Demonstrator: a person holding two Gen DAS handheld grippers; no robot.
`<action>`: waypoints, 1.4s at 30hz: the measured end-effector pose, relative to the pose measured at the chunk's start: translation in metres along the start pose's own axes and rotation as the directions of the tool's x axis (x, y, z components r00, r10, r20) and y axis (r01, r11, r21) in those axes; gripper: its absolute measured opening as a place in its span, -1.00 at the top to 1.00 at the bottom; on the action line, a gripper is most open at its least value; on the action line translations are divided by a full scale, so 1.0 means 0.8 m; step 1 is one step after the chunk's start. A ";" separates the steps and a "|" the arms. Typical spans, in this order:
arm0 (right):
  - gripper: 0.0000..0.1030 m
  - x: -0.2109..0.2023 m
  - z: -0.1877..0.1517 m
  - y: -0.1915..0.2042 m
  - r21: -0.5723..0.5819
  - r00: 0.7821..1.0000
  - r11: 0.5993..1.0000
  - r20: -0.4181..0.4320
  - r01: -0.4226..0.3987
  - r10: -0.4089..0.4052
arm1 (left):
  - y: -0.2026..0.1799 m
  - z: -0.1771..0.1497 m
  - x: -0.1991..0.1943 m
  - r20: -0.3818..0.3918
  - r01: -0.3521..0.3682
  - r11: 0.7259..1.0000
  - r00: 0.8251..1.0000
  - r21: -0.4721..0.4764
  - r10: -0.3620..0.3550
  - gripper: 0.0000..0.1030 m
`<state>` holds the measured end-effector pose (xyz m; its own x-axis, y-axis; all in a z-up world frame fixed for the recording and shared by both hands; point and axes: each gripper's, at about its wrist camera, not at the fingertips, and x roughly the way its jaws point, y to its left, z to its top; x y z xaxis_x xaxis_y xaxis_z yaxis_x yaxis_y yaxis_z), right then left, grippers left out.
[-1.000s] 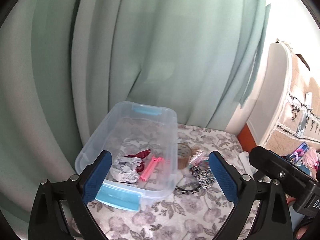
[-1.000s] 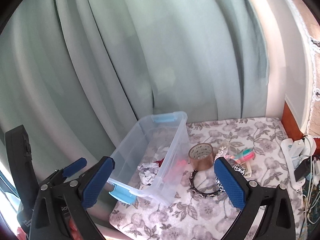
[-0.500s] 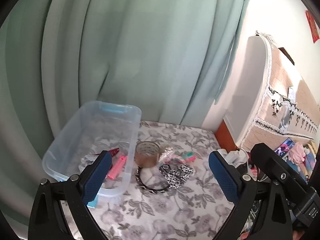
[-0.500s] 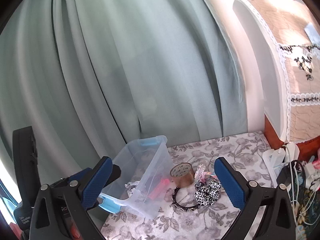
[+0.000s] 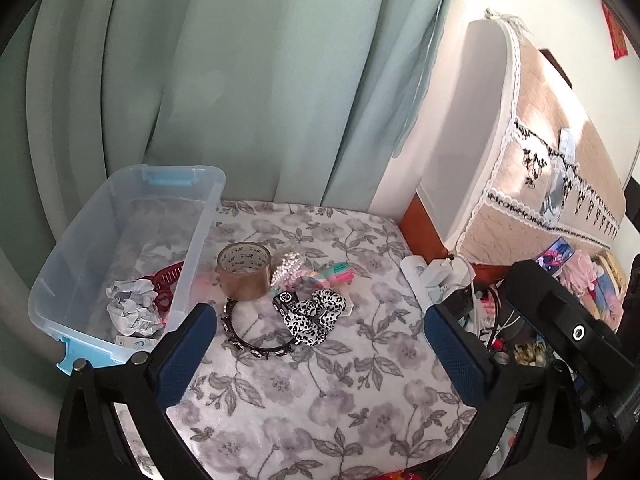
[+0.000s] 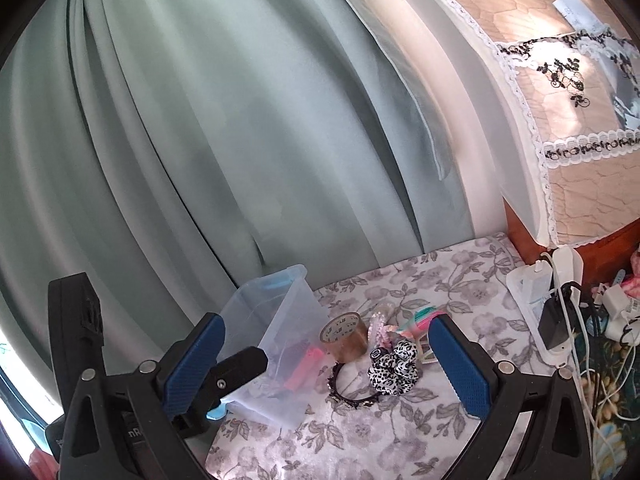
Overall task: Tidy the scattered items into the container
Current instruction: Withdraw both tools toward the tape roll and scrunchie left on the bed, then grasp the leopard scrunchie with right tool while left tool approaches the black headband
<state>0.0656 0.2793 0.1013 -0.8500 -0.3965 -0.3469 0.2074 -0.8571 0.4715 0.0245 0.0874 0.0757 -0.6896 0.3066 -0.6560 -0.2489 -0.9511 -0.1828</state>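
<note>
Ahead of the left gripper (image 5: 320,344), jaws opening w/ nothing between: 1 tape roll (image 5: 243,271), 1 black headband (image 5: 256,336), 1 leopard scrunchie (image 5: 316,314). Clear container (image 5: 188,256) sits ahead-left, holding 1 crumpled paper (image 5: 132,306), 1 red comb (image 5: 168,280). Right gripper (image 6: 326,364) spread wide, empty; tape print unreadable.

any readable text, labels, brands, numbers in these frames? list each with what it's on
None fully readable.
"nR": partial white letters on the left gripper's black body, cut off.
Tape roll: dark printed marks inside the core, too blurred to read.
Round logo on the black tag by the leopard-print scrunchie: too small.
White label on the quilted cover: blurred.
Red wall hanging: unreadable.
</note>
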 end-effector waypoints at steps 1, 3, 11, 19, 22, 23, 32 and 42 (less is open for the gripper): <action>-1.00 0.002 -0.001 -0.002 -0.001 1.000 1.000 -0.006 -0.001 0.001 | -0.004 -0.002 0.004 -0.003 -0.005 1.000 1.000 0.011 0.005 -1.00; -1.00 0.006 -0.003 -0.007 -0.005 1.000 1.000 -0.013 -0.007 0.007 | -0.007 -0.004 0.010 -0.006 0.000 1.000 1.000 0.006 0.000 -1.00; -1.00 0.013 -0.002 -0.041 0.028 0.999 0.999 0.004 0.037 -0.037 | 0.005 -0.012 0.041 -0.028 -0.014 0.997 1.000 -0.080 0.012 -1.00; -1.00 0.032 -0.007 -0.077 0.011 0.990 0.992 -0.055 0.129 -0.128 | 0.003 -0.029 0.091 -0.107 0.011 0.995 0.994 -0.099 -0.022 -1.00; -1.00 0.047 -0.015 -0.090 0.020 0.985 0.989 -0.097 0.146 -0.144 | 0.002 -0.036 0.109 -0.135 0.014 0.995 0.990 -0.094 -0.027 -1.00; -1.00 0.053 -0.018 -0.095 0.032 0.982 0.988 -0.118 0.153 -0.148 | 0.002 -0.038 0.115 -0.143 0.006 0.996 0.990 -0.086 -0.018 -1.00; -1.00 0.104 -0.047 -0.117 0.045 0.940 0.985 -0.311 0.164 -0.142 | 0.001 -0.053 0.160 -0.191 -0.102 0.994 0.976 0.033 0.107 -1.00; -0.97 0.150 -0.068 -0.134 0.062 0.904 0.983 -0.407 0.175 -0.135 | 0.034 -0.073 0.208 -0.265 -0.164 0.986 0.952 -0.023 0.152 -1.00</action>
<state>-0.0318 0.3058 -0.0352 -0.5990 -0.3764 -0.7068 0.0253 -0.8911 0.4531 -0.0576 0.1108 -0.0811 -0.5143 0.1378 -0.8465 -0.1167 -0.9891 -0.0901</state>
